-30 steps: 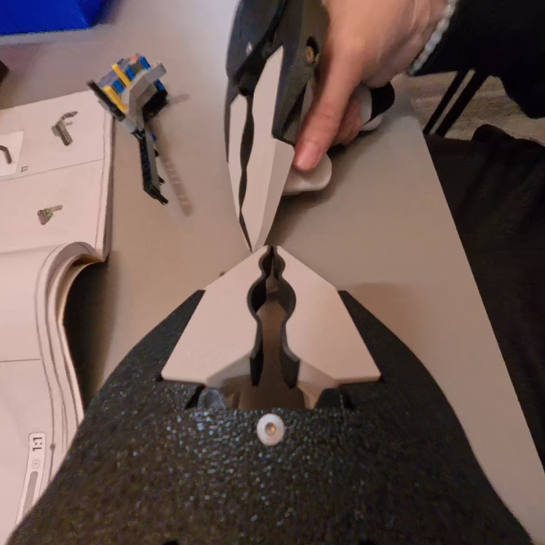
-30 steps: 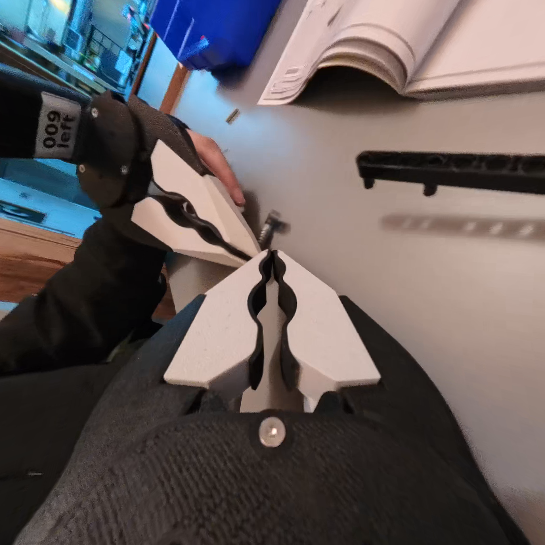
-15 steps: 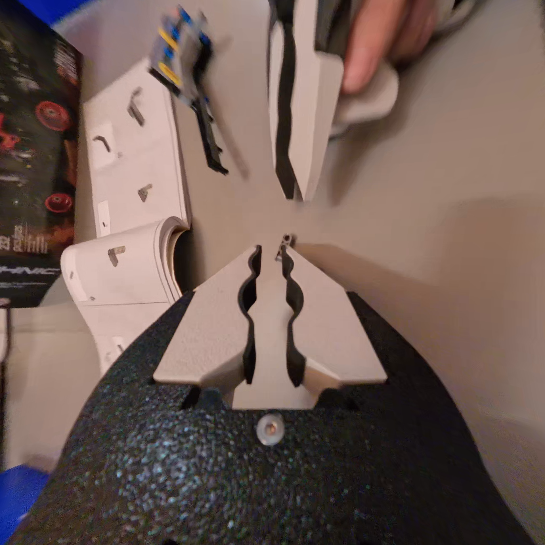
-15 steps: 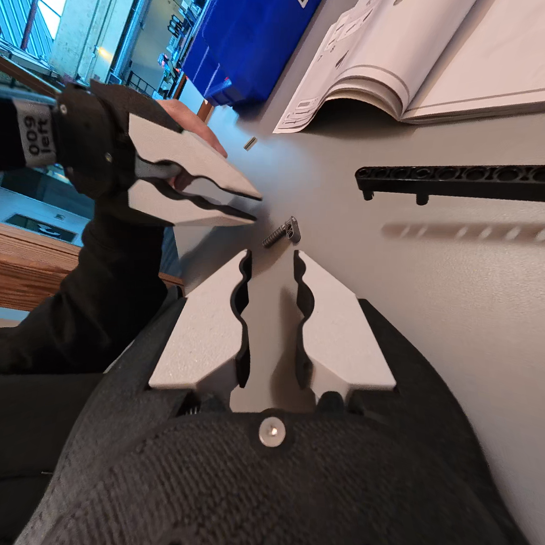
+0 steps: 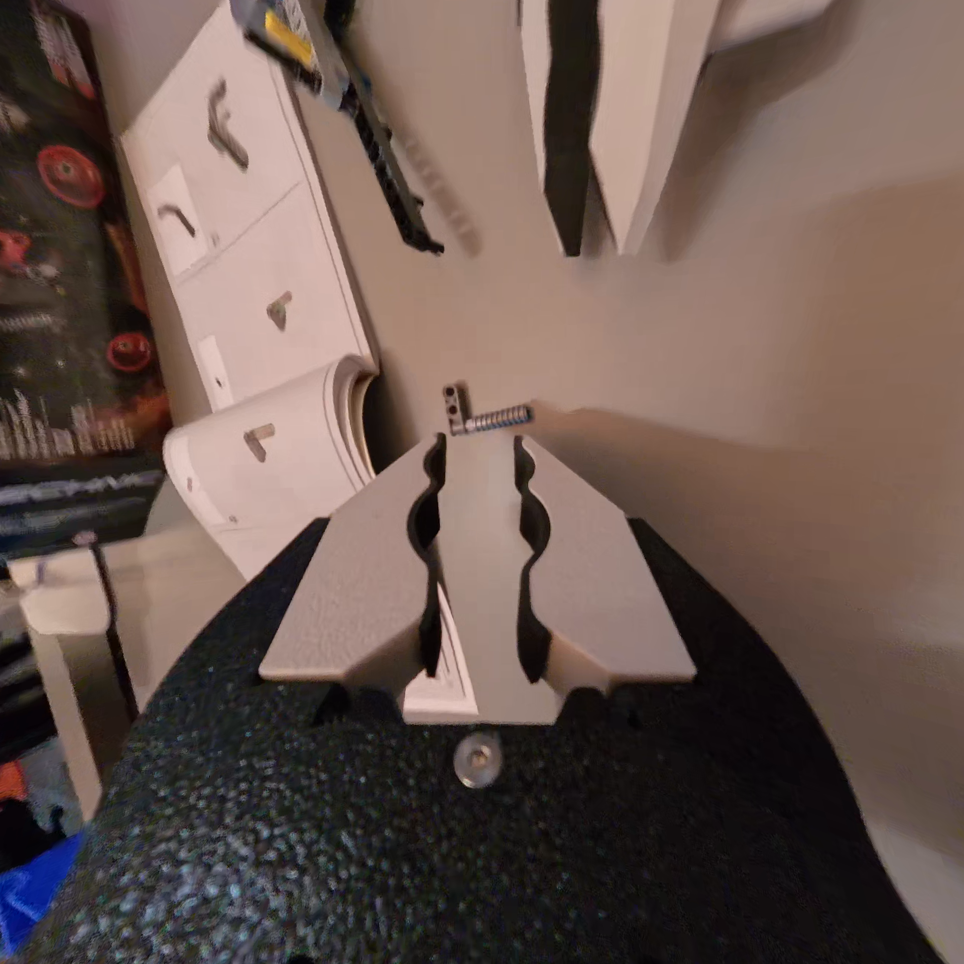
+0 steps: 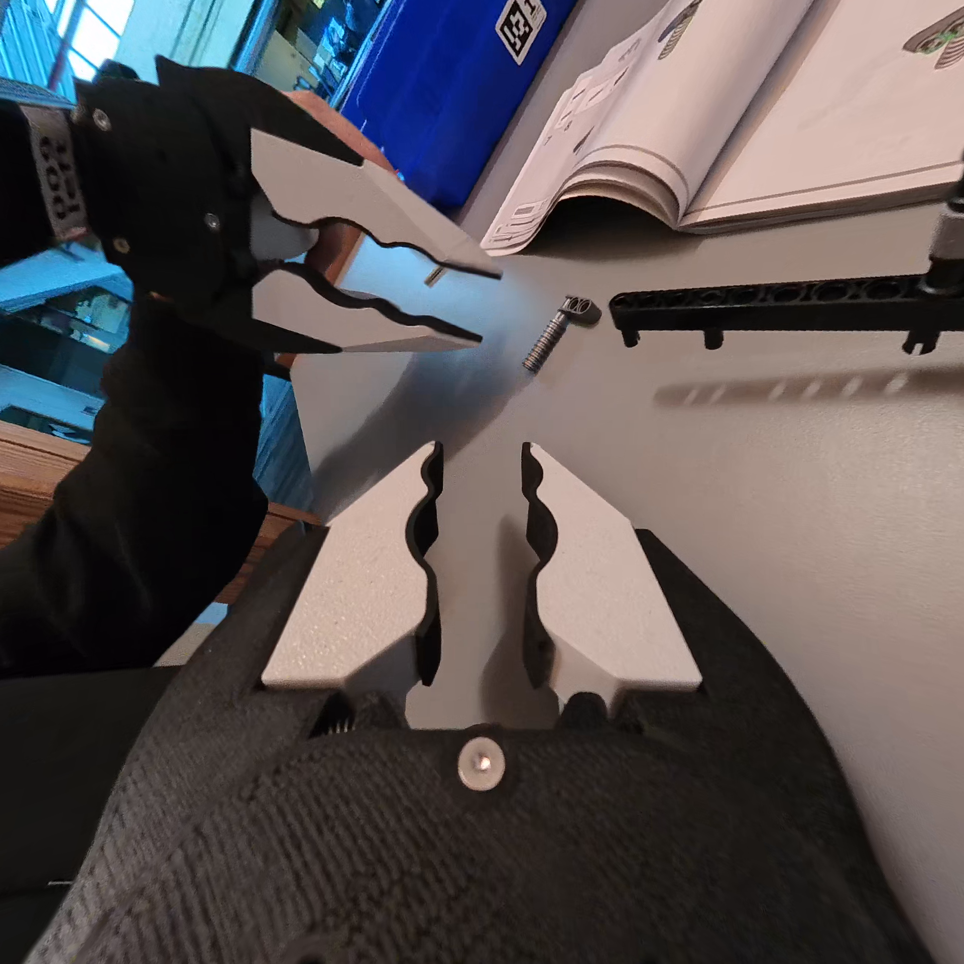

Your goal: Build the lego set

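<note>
A small grey connector with a ribbed, spring-like rod (image 5: 485,414) lies free on the grey table (image 5: 730,365), just beyond the tips of my left gripper (image 5: 480,443), which is open and empty. My right gripper (image 6: 481,454) is also open and empty, and the piece (image 6: 561,334) lies a little ahead of it. Each gripper shows in the other's view: the right one (image 5: 594,245) points down from above, the left one (image 6: 487,308) comes in from the left, jaws apart. A long black holed beam (image 6: 782,308) of the partly built model (image 5: 386,156) lies just beyond the piece.
An open instruction booklet (image 5: 250,292) (image 6: 730,130) lies beside the model. A dark set box (image 5: 62,261) is left of it. A blue bin (image 6: 443,94) stands at the table's far end, with a small loose pin (image 6: 433,275) near it. Across from one pair of fingers to the other is roughly 7 cm.
Both grippers were shut tip to tip on the small piece. They have opened and drawn apart, and the piece now lies loose on the table between them.
</note>
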The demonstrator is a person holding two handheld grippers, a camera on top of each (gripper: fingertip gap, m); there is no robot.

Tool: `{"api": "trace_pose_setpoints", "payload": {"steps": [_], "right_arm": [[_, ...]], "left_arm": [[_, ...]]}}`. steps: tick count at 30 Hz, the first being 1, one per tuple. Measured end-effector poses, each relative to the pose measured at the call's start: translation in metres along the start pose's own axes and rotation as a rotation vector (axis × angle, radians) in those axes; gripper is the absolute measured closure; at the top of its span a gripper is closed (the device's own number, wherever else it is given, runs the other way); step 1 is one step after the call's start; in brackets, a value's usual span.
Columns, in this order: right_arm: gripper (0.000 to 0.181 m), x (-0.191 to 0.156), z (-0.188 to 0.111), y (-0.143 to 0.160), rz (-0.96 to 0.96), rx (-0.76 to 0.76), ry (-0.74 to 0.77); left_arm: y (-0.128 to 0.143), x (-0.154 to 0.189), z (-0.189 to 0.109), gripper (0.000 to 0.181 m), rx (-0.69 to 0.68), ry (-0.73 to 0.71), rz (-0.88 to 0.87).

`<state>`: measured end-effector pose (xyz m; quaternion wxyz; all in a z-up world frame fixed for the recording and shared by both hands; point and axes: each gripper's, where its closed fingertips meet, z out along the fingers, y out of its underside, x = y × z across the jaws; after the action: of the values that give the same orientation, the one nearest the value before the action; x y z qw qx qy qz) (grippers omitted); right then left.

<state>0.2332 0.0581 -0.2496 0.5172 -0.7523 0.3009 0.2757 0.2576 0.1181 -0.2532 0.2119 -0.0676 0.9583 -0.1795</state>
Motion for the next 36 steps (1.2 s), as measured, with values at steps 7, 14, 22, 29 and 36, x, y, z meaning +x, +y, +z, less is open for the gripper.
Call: {"api": "trace_pose_setpoints", "payload": {"steps": [7,14,22,29,36], "right_arm": [[0.149,0.001,-0.004,0.007,-0.1,-0.06,0.041],[0.147,-0.005,-0.018,-0.008,-0.204,-0.032,0.019],[0.147,0.006,-0.03,-0.02,-0.398,0.017,0.157],[0.15,0.011,-0.023,-0.001,-0.346,-0.096,0.113],[0.153,0.011,-0.026,-0.036,-0.458,0.098,0.215]], "left_arm": [[0.003,0.009,0.024,0.165,-0.117,0.069,0.262],[-0.006,0.0,0.032,0.181,-0.056,0.148,0.099],[-0.018,-0.008,0.023,0.181,0.212,0.132,-0.273],[-0.001,-0.012,-0.001,0.163,0.162,0.1,-0.367],[0.015,0.003,0.024,0.16,0.18,0.127,-0.213]]}}
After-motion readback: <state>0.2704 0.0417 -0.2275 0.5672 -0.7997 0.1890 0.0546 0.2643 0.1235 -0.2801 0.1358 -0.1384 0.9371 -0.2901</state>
